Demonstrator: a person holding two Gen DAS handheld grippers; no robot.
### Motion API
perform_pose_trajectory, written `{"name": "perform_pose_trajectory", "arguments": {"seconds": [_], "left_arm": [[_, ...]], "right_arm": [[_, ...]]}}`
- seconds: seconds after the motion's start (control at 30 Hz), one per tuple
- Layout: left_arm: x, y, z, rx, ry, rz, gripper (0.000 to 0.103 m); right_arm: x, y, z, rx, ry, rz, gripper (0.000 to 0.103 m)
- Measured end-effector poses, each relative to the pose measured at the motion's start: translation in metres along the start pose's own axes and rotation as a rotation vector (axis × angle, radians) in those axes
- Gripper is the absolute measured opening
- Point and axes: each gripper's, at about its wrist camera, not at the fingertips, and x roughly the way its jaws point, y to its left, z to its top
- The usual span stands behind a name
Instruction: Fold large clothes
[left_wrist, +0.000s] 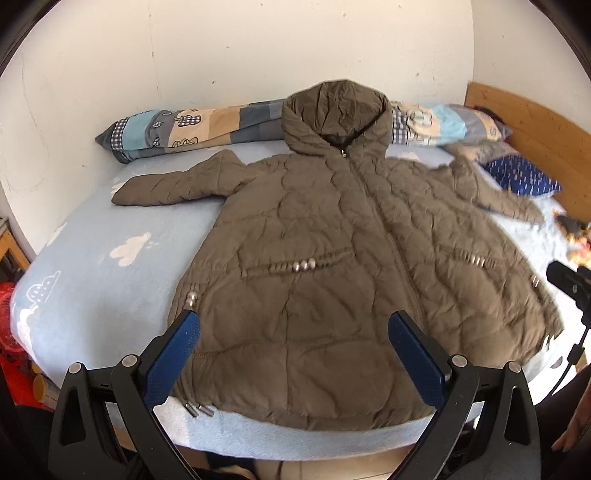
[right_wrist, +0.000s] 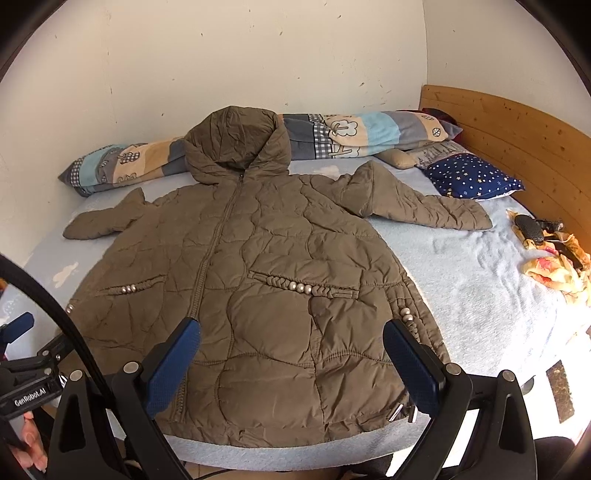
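1. Left wrist view: olive quilted hooded jacket (left_wrist: 332, 258) lies flat, front up and zipped, on the light blue bed sheet (left_wrist: 92, 266), hood toward 12 o'clock against a patterned rolled blanket (left_wrist: 192, 129). The left gripper (left_wrist: 293, 326) hangs spread wide over the hem at 6 o'clock, gripping nothing.
2. Right wrist view: same jacket (right_wrist: 258, 277), sleeves out toward 9 and 3 o'clock. The right gripper (right_wrist: 291, 334) is spread wide above the hem, empty. Starry navy pillow (right_wrist: 472, 177) sits at 2 o'clock by the wooden headboard (right_wrist: 517, 129).

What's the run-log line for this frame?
stage: pre-fold | khaki hooded puffer coat: flat on bed, zipped, sleeves out | left gripper: open, hovering over hem | right gripper: open, hovering over hem
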Motion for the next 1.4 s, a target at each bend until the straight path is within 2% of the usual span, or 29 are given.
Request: {"name": "perform_pose_trajectory", "arguments": {"seconds": [0.1,0.37,0.47,0.57,0.63,0.77,0.87,1.0,1.07,1.17,1.27,1.33,1.4], "left_arm": [[0.005,-0.002,0.02,0.02,-0.024,-0.014,0.102],[0.033,-0.013,0.085,0.105,-0.095,-0.018,0.102],[0.048,-0.018,0.101,0.128,-0.11,-0.009,0.102],[0.072,-0.021,0.112,0.129,-0.112,-0.005,0.102],[0.089,-0.021,0.114,0.12,-0.103,-0.004,0.102],[0.126,-0.01,0.106,0.079,-0.07,0.034,0.102],[0.151,0.0,0.113,0.026,0.022,0.005,0.102],[0.17,0.009,0.118,0.001,0.063,0.034,0.102],[0.181,0.014,0.117,-0.016,0.096,0.03,0.102],[0.191,0.016,0.115,-0.02,0.125,0.037,0.102],[0.197,0.019,0.114,-0.034,0.135,0.032,0.102],[0.198,0.02,0.113,-0.047,0.139,0.023,0.102],[0.2,0.021,0.112,-0.048,0.145,0.023,0.102]], "right_arm": [[-0.005,-0.017,0.011,0.056,-0.02,0.005,0.101],[0.01,-0.052,0.046,0.075,-0.039,-0.109,0.102],[0.021,-0.075,0.062,0.1,-0.028,-0.086,0.102],[0.028,-0.104,0.081,0.145,-0.041,-0.118,0.102],[0.034,-0.124,0.097,0.181,-0.052,-0.102,0.102],[0.055,-0.174,0.124,0.316,-0.054,-0.002,0.102],[0.085,-0.223,0.132,0.455,-0.039,0.057,0.102],[0.129,-0.302,0.125,0.683,-0.035,0.071,0.102],[0.153,-0.344,0.114,0.835,-0.034,0.118,0.102],[0.182,-0.385,0.099,0.981,-0.036,0.145,0.102],[0.207,-0.413,0.094,1.029,-0.019,0.132,0.097],[0.219,-0.429,0.1,1.035,-0.03,0.152,0.094],[0.228,-0.44,0.109,1.018,-0.038,0.129,0.094]]}}
